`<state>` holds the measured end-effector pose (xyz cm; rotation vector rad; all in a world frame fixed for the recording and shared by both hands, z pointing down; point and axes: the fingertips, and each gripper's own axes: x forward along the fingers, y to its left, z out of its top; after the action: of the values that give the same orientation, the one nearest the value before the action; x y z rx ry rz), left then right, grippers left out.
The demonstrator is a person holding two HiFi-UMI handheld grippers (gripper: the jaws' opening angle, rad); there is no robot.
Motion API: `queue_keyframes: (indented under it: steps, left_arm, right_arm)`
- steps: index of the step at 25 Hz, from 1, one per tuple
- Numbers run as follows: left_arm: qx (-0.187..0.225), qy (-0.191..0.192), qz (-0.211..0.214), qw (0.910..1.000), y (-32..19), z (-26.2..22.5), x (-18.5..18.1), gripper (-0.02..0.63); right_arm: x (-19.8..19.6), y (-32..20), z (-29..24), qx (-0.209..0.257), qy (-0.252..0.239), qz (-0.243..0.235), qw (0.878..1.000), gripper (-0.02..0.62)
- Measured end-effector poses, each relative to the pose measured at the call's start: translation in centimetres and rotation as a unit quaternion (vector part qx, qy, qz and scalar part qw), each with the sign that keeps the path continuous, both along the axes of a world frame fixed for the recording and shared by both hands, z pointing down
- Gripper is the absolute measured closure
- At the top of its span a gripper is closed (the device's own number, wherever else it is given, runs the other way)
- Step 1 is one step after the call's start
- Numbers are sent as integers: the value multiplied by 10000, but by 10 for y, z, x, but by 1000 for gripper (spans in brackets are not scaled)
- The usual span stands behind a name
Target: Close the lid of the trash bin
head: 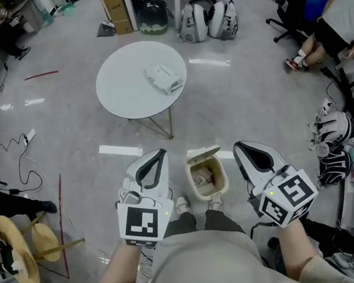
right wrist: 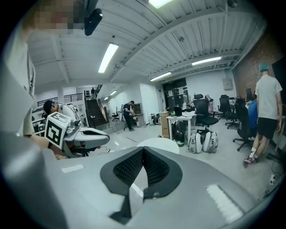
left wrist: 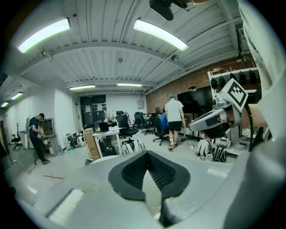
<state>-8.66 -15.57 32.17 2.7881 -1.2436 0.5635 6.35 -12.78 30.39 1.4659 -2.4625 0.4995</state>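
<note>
A small cream trash bin (head: 206, 178) stands on the floor just in front of the person's feet, its lid (head: 203, 153) tipped up at the far side and rubbish showing inside. My left gripper (head: 158, 153) hovers to the bin's left and my right gripper (head: 238, 146) to its right, both held above the floor and apart from it. Each has its jaws together with nothing between them. Both gripper views look out level across the room and leave the bin out of sight. The left gripper view shows the right gripper (left wrist: 217, 120); the right gripper view shows the left gripper (right wrist: 77, 136).
A round white table (head: 130, 83) with a white packet (head: 164, 77) stands just beyond the bin. Backpacks (head: 207, 21) and office chairs are farther back. A seated person (head: 333, 18) is at the right, cables (head: 21, 154) at the left, helmets (head: 330, 131) at the right.
</note>
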Motion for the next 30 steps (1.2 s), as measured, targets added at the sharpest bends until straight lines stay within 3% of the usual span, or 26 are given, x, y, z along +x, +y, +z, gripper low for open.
queue_keyframes:
  steps: [7,13,23,30]
  left_arm:
    - [-484,-188,-138,9986,-31,49,22,603]
    - [-1188,-292,-371,9918,-51,121,30,603]
    - [-2115,-461,-660,9740,-65,243,25,603]
    - [-2790,-532,-596,9570,-49,329,35,603]
  right_arm:
    - [9,-56,71,-690,88,-398,9968,592]
    - [13,-93,165,-1433,61,-613,9878,592]
    - [22,-111,350,-2748,276,-348,9605,592]
    - [31,-94,447,-3452,495,-300,9367,592]
